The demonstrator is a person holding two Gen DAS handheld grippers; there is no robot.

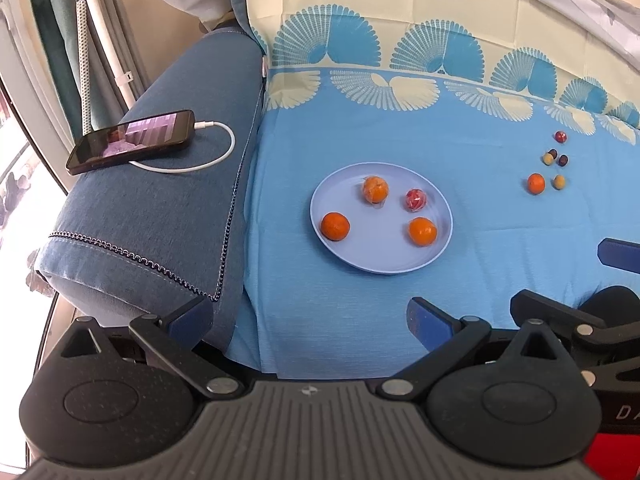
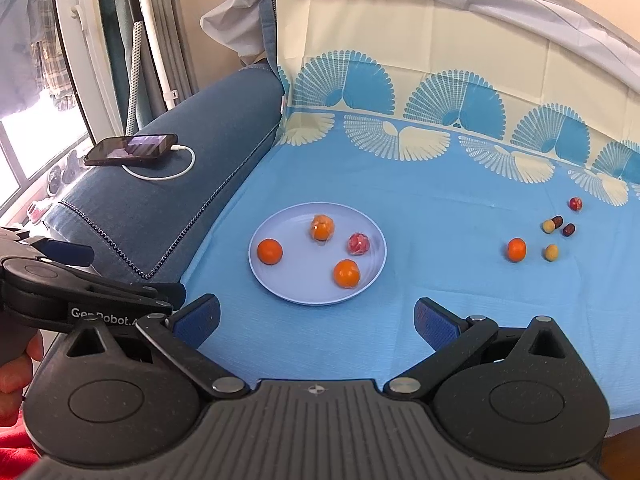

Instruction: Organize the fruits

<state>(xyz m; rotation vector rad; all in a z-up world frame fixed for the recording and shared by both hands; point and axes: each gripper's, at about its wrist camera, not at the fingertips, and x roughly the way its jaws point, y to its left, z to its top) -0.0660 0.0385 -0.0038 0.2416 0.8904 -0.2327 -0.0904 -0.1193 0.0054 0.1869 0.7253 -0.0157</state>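
Note:
A pale blue plate (image 1: 360,256) (image 2: 280,284) lies on the blue cloth and holds three oranges (image 1: 335,226) (image 2: 269,251) and one red wrapped fruit (image 1: 415,199) (image 2: 358,244). To its right, loose on the cloth, lie an orange (image 1: 536,183) (image 2: 516,249), small yellow fruits (image 1: 559,182) (image 2: 551,252), dark dates (image 1: 563,159) (image 2: 569,230) and a small red fruit (image 1: 560,136) (image 2: 575,203). My left gripper (image 1: 310,318) is open and empty, short of the plate. My right gripper (image 2: 318,318) is open and empty, also short of the plate.
A phone (image 1: 130,140) (image 2: 132,149) on a white charging cable lies on the blue sofa armrest (image 1: 160,216) (image 2: 168,200) at the left. The patterned cloth rises up the backrest behind. The right gripper shows at the left wrist view's right edge (image 1: 618,254).

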